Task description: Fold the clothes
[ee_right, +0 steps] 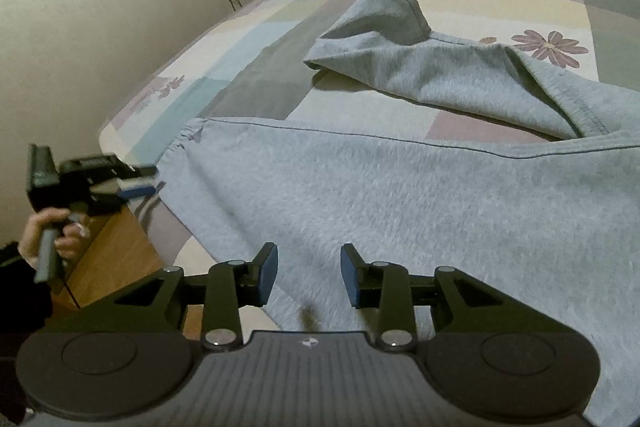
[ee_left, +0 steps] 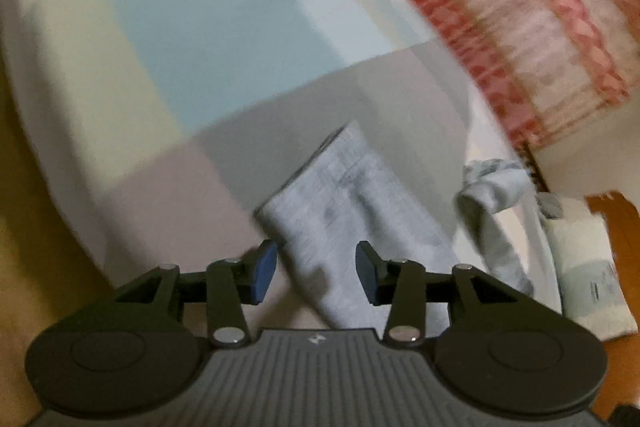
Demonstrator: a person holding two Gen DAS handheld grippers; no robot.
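Grey sweatpants spread across patchwork bedsheet, long axis left to right, one leg folded back. Left gripper released beside waistband; right gripper released above fabric. Curtain beyond.

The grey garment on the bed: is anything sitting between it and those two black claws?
Nothing visible. The grey garment lies bare on the patchwork bedspread; the right gripper and left gripper both hang over it, jaws open, with no other object in between.

The garment lies spread on the bed, its sleeve folded behind the body
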